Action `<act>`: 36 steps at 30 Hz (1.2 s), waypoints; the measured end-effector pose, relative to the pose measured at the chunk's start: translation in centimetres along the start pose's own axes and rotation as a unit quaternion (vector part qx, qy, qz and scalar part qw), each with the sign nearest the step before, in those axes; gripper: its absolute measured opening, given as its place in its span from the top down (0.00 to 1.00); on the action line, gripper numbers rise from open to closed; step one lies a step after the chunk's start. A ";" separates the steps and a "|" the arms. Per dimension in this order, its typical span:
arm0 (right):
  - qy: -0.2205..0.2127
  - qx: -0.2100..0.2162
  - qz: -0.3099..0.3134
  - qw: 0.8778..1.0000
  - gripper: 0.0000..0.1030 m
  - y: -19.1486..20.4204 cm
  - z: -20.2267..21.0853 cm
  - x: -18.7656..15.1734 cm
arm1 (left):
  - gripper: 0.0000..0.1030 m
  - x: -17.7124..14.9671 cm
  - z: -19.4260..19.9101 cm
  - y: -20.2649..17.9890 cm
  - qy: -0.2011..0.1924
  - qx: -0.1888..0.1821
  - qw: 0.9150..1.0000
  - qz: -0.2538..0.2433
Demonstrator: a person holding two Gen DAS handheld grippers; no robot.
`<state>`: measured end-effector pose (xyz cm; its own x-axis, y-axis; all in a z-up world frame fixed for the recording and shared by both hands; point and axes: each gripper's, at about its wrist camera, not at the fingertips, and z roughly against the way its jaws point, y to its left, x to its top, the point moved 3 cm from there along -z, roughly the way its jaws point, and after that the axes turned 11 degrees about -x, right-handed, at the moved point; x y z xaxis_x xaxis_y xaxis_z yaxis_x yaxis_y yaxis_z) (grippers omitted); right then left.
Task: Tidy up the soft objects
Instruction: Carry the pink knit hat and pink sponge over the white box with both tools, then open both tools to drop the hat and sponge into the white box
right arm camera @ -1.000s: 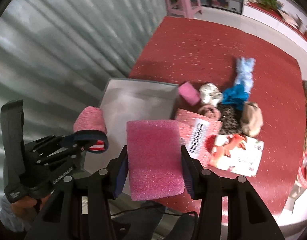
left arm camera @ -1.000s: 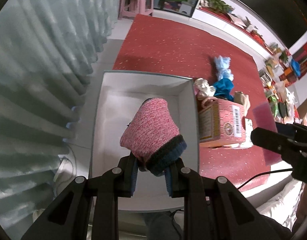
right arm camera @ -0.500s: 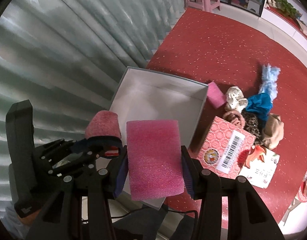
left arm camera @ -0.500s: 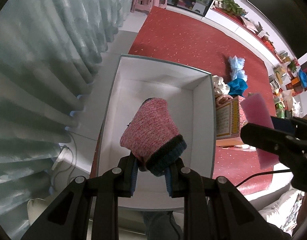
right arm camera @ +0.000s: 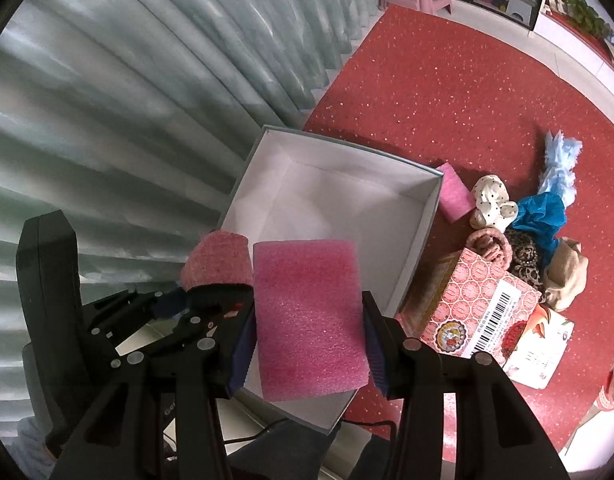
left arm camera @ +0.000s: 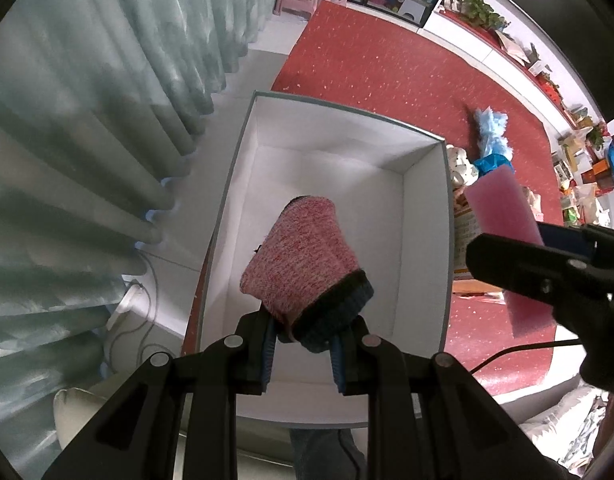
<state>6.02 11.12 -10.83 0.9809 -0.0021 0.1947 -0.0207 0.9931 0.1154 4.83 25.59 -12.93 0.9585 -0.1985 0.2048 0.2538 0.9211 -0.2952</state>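
Note:
My left gripper [left arm camera: 305,354] is shut on a pink knitted sock with a dark blue cuff [left arm camera: 303,256] and holds it above the open white box [left arm camera: 427,216]. My right gripper [right arm camera: 309,354] is shut on a flat pink foam sponge [right arm camera: 307,312] and holds it over the near part of the same box [right arm camera: 423,232]. The sock [right arm camera: 217,260] and left gripper [right arm camera: 175,308] show to the left in the right wrist view. The sponge [left arm camera: 503,216] shows at the right in the left wrist view. The box is empty inside.
The box sits on a red carpet [right arm camera: 427,92]. Right of it lie another pink sponge [right arm camera: 453,192], a white spotted cloth [right arm camera: 493,200], a blue cloth [right arm camera: 541,220], a light blue fluffy item [right arm camera: 559,164], a leopard cloth, a beige cloth and a red cardboard carton [right arm camera: 479,312]. Curtains [left arm camera: 87,120] hang at left.
Both grippers have moved closer over the white box, which now fills more of each view. The sock and the sponge stay gripped as before.

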 end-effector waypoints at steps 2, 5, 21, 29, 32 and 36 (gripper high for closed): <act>0.004 0.000 -0.001 1.000 0.52 0.1 -0.3 0.0 | 0.76 0.0 -0.3 0.1 0.004 -0.001 1.000 0.001; 0.009 -0.002 -0.002 1.000 0.52 0.1 -0.8 0.2 | 0.76 0.0 -0.6 0.2 0.009 -0.003 1.000 0.001; 0.033 -0.013 0.001 0.999 0.52 1.1 -3.2 1.2 | 0.76 0.4 -2.6 0.7 0.028 0.002 1.000 0.001; 0.053 -0.012 0.002 0.999 0.52 1.3 -4.9 1.6 | 0.75 0.6 -3.6 0.8 0.035 0.006 0.999 0.000; 0.058 -0.012 0.003 0.998 0.52 1.4 -5.4 1.9 | 0.75 0.7 -4.0 0.9 0.037 0.007 0.999 -0.002; 0.060 -0.008 0.013 0.998 0.52 1.7 -5.5 1.8 | 0.72 0.7 -4.1 0.8 0.036 0.002 0.999 -0.004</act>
<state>8.79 13.46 -15.60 0.9962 0.0366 0.0795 -0.0442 0.9944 0.0958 6.22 24.81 -16.81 0.9635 -0.2282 0.1399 0.2602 0.9208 -0.2905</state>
